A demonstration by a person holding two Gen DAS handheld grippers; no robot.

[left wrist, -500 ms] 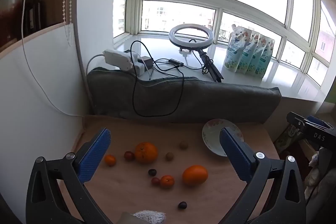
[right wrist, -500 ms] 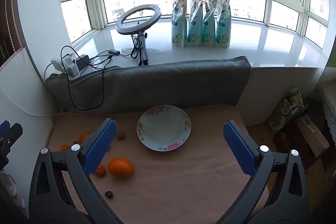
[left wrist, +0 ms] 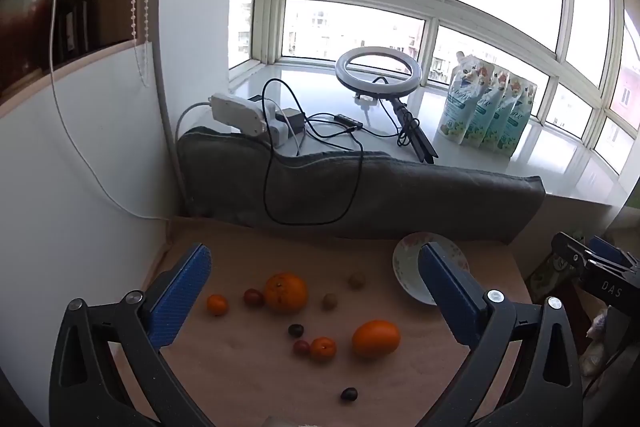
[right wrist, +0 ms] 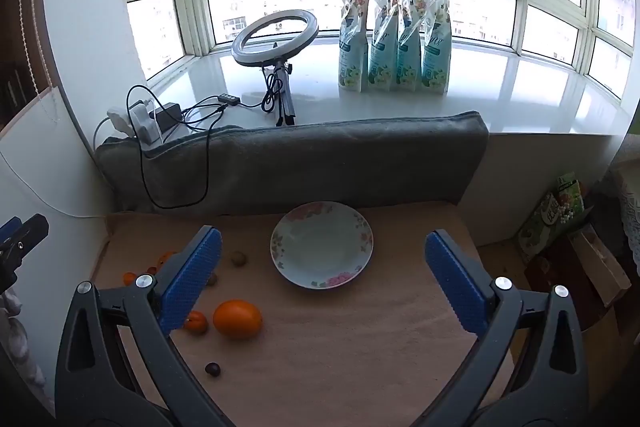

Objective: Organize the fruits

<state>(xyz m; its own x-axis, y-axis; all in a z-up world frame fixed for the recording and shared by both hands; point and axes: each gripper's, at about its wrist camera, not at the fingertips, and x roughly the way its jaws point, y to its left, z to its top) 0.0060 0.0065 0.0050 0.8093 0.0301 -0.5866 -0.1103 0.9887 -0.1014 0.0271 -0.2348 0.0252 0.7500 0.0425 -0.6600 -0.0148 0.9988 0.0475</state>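
Bay window behind, tan table [right wrist: 360, 347] below: loose fruit left of the empty plate [right wrist: 322, 245]. My left tongs [left wrist: 316, 291] and right tongs [right wrist: 322, 277] gape wide, empty; round oranges [left wrist: 376, 339] could roll.

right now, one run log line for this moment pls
phase: pre-grasp | left gripper: open, empty | right gripper: open, empty | plate: empty | fruits: loose on table
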